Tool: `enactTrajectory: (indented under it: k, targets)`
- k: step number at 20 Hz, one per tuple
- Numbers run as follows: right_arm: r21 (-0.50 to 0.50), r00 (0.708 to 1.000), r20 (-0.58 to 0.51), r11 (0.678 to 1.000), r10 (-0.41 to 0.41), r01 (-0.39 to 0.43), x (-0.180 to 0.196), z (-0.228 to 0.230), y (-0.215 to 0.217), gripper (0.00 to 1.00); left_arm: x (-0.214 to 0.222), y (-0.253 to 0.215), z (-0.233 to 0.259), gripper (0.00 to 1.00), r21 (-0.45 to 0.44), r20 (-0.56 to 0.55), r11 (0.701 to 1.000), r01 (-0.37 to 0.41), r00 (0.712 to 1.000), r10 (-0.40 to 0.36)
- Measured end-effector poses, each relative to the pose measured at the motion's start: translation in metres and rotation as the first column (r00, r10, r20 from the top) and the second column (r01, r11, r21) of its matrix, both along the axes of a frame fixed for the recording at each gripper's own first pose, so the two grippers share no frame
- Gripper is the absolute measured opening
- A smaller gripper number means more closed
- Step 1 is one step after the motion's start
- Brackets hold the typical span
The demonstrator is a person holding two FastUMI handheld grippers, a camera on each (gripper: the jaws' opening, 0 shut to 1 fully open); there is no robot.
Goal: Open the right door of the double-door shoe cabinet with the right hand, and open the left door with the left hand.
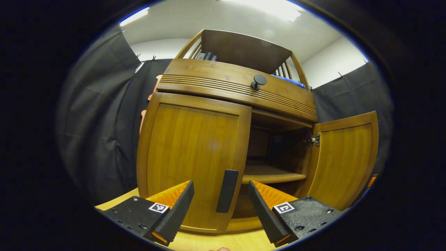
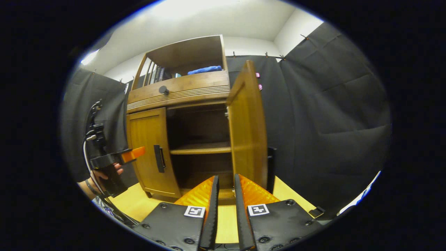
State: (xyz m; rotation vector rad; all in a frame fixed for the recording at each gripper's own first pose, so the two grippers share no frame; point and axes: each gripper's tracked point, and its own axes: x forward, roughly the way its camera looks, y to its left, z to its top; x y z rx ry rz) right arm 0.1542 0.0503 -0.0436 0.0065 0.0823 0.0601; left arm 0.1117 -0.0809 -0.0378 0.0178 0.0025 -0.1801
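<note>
Left door (image 1: 191,157) handle (image 1: 227,191) stands upright dead ahead between my spread left gripper (image 1: 221,205) fingers, not yet touched; right gripper (image 2: 225,212) nearly clenched, grasping nothing.

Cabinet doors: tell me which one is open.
The right door, swung out on its hinge with the shelf exposed. The left door is shut, its handle between the left hand-held gripper fingers.
</note>
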Motion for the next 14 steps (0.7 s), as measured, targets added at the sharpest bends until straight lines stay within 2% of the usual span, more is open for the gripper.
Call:
enactTrajectory:
  k: [3,4,6,8,14]
  targets:
    - [0.008,0.998,-0.046,0.999,0.031,-0.031,-0.005,-0.010,0.010,0.48,0.026,-0.015,-0.009,0.91,0.014,-0.019,0.999,0.047,0.999,-0.047]
    - [0.014,0.998,-0.057,0.999,0.037,-0.036,-0.007,-0.012,0.013,0.57,0.030,-0.017,-0.012,0.98,0.021,-0.018,0.998,0.052,0.999,-0.051]
    - [0.013,0.996,-0.077,0.999,0.038,-0.037,-0.008,-0.016,0.015,0.76,0.039,-0.021,-0.019,0.94,0.025,-0.026,0.998,0.051,0.998,-0.051]
    - [0.011,0.997,-0.070,0.999,0.032,-0.031,-0.006,-0.014,0.014,0.94,0.049,-0.020,-0.029,0.92,-0.008,-0.043,0.999,0.034,0.999,-0.034]
    - [0.008,0.998,-0.060,1.000,0.014,-0.013,-0.004,-0.014,0.011,0.93,0.085,-0.013,-0.042,0.92,0.009,-0.049,1.000,-0.011,0.999,0.012]
